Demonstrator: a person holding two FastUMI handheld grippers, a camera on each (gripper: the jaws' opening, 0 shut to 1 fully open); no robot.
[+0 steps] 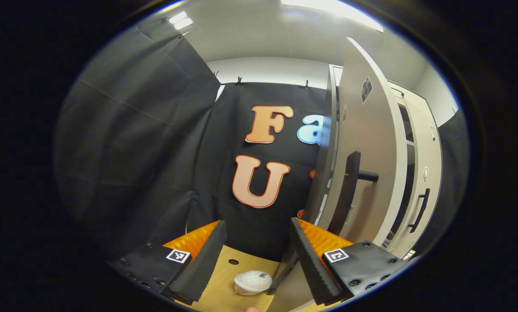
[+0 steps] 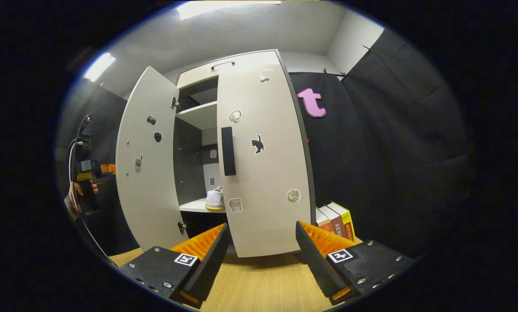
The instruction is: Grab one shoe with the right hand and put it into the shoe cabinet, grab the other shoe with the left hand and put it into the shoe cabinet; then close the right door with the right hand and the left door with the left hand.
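Note:
The pale shoe cabinet (image 2: 198, 78) stands on the wooden table. Its right door (image 2: 265, 173) covers the right half, with a dark handle (image 2: 228, 151) on its left edge. The left door (image 2: 148, 160) hangs wide open. In the gap between them a white shoe (image 2: 215, 199) rests on a shelf. My right gripper (image 2: 261, 255) is open and empty, low in front of the right door. My left gripper (image 1: 256, 255) is also open and empty, just left of the open left door (image 1: 367, 151) and its dark handle (image 1: 347, 190). A hand holds the left gripper (image 2: 85, 186) beside that door.
A few books (image 2: 337, 221) stand upright against the cabinet's right side. A small white round object (image 1: 252, 281) lies on the table (image 1: 224, 286) between my left fingers. Black cloth walls close in behind and on both sides.

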